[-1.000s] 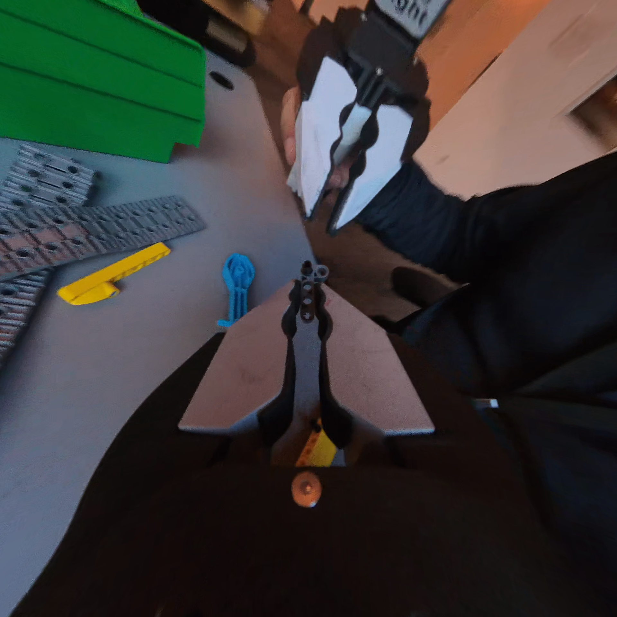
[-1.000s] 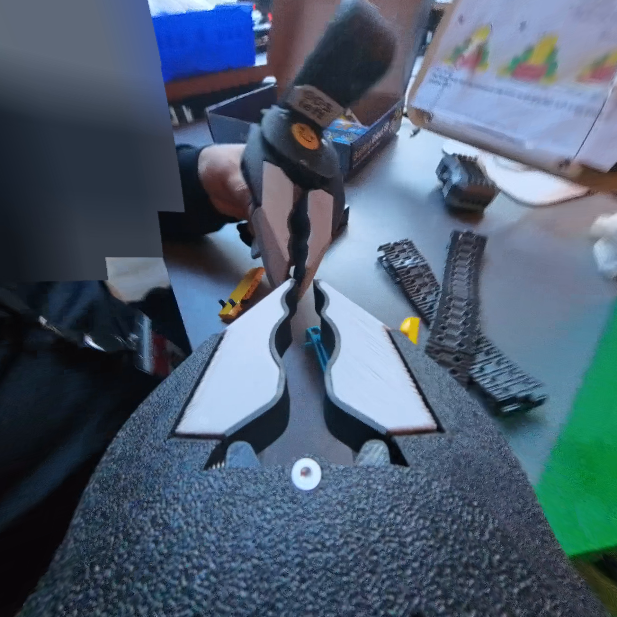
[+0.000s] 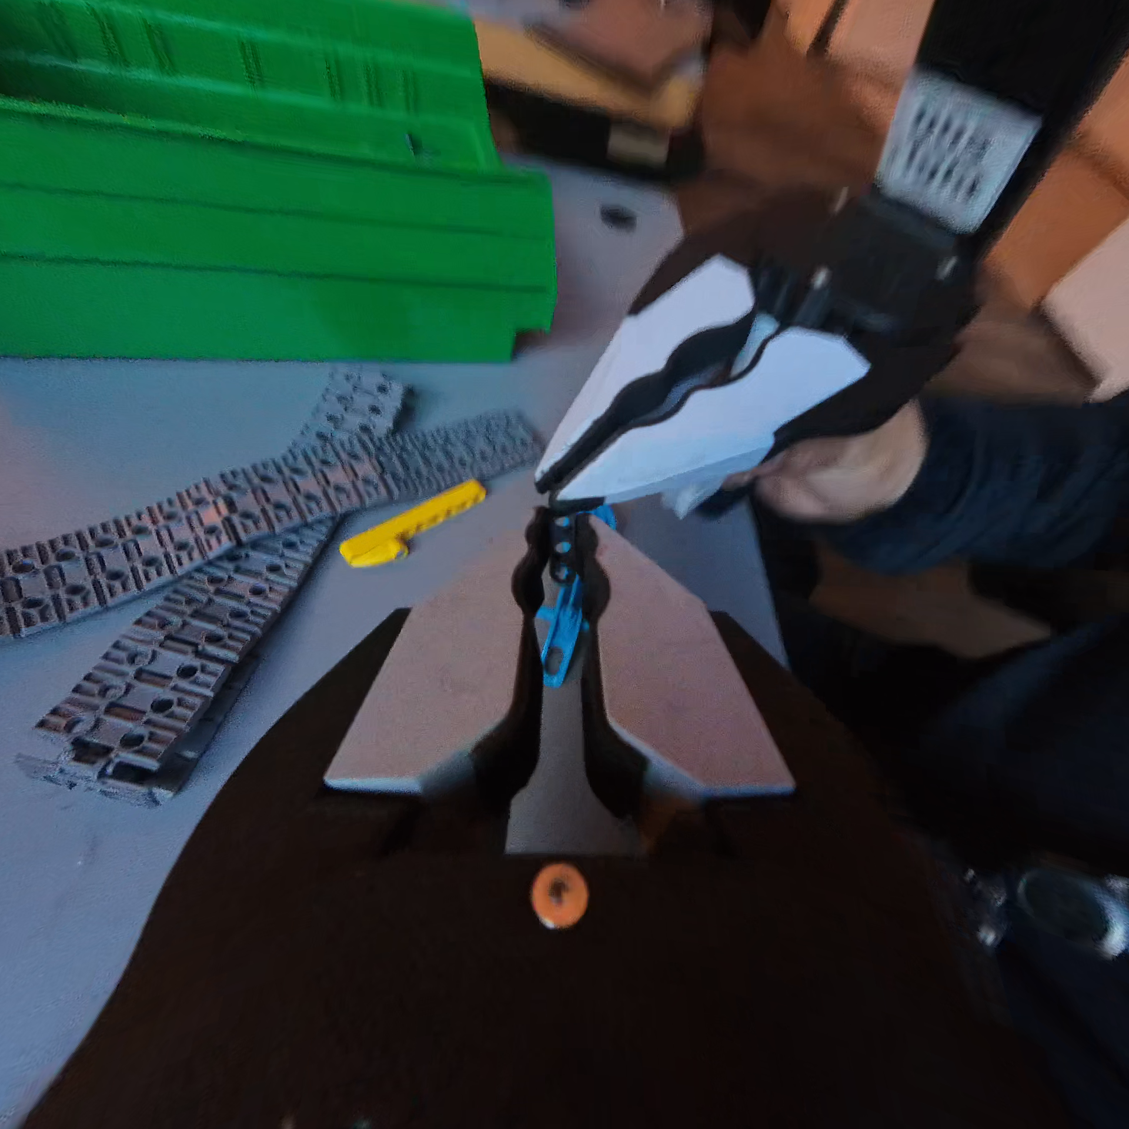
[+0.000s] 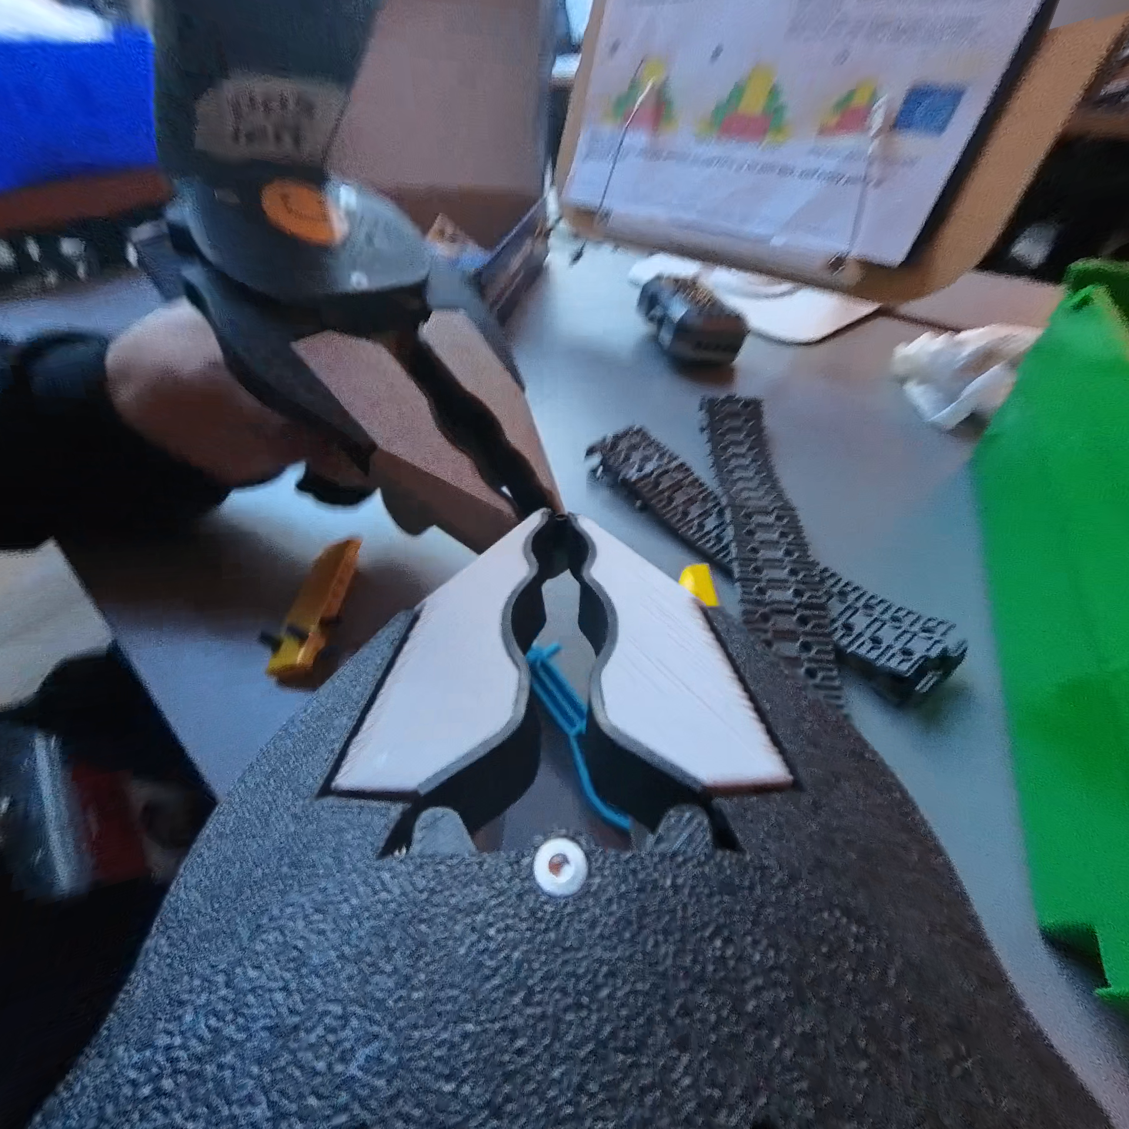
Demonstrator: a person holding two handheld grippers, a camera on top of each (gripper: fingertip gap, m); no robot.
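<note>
Now the left gripper [image 3: 561,537] pinches a small black holed beam [image 3: 561,550] at its tips, twelve o'clock; the right gripper [image 4: 557,526], jaws nearly closed, meets that beam. A skewed approach could twist it loose onto the blue part [image 3: 562,635] below.

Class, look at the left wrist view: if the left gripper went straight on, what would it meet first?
Probably the right gripper: its tips sit right at the left gripper's tips; depth is unclear.
</note>
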